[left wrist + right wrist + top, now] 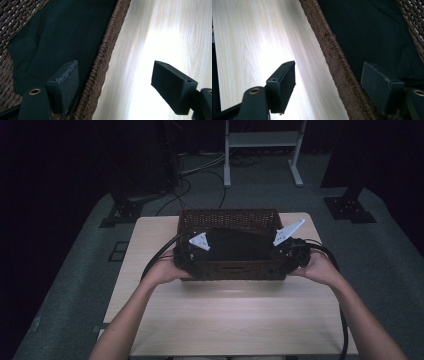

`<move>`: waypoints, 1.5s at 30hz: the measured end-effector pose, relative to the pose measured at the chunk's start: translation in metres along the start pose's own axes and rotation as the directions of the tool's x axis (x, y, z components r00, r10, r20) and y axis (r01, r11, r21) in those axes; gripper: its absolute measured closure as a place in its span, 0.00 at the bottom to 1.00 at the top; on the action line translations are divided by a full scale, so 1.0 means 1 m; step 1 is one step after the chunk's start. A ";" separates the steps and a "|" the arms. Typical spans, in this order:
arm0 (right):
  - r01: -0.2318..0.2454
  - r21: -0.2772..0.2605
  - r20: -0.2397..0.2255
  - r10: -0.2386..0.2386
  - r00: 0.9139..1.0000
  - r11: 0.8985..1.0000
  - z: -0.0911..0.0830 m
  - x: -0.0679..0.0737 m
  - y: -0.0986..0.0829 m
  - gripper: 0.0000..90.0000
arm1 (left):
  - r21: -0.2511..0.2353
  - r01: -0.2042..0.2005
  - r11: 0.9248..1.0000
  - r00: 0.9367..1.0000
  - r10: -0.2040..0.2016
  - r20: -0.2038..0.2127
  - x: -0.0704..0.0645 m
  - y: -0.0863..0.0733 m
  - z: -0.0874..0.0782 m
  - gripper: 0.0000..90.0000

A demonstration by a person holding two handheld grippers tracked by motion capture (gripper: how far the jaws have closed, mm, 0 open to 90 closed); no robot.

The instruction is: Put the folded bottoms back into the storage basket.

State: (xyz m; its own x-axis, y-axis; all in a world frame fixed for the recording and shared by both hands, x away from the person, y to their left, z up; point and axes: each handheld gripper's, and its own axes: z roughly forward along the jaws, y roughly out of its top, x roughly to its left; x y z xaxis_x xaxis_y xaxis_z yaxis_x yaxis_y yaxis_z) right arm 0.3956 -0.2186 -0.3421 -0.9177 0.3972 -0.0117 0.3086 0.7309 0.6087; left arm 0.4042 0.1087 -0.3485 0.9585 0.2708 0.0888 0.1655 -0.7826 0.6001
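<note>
Wicker basket [227,222] w/ dark cloth [235,245] inside sits mid-table; left gripper [187,257] & right gripper [290,255] straddle its near wall, jaws spread, not yet clamped—lift probably still ahead.

A brown wicker basket [227,269] holding dark cloth [235,245] sits upright on the table.

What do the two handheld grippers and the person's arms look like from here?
Both the left gripper and the right gripper are black, each topped by a grey three-cornered plate, with a thick black cable trailing back toward the person. In the gripper views the jaws are flat, blocky black pads on arms with brass-coloured eyelets. The forearms are bare, with no sleeves visible.
</note>
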 end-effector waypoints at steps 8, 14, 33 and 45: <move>-0.013 0.000 -0.004 0.013 1.000 1.000 0.003 0.005 -0.008 0.28 | -0.009 0.002 1.000 1.000 -0.002 0.004 -0.006 -0.003 -0.001 0.20; -0.016 0.005 -0.005 0.016 1.000 1.000 0.006 0.008 -0.013 0.28 | -0.008 -0.003 1.000 1.000 0.003 0.005 -0.010 -0.007 0.000 0.20; -0.029 -0.006 -0.020 0.029 0.999 1.000 0.013 0.019 -0.031 0.28 | -0.016 0.017 1.000 1.000 -0.017 -0.008 -0.022 -0.024 0.004 0.18; -0.043 -0.004 -0.019 0.043 0.999 0.999 0.018 0.025 -0.041 0.27 | -0.027 0.039 0.999 0.999 -0.040 -0.013 -0.032 -0.038 0.006 0.17</move>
State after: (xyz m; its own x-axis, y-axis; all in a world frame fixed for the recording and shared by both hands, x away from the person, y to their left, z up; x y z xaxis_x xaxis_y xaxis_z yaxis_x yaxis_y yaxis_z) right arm 0.3650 -0.2287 -0.3810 -0.9081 0.4176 0.0298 0.3470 0.7110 0.6116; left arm 0.3687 0.1262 -0.3785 0.9481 0.3090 0.0752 0.1968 -0.7559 0.6244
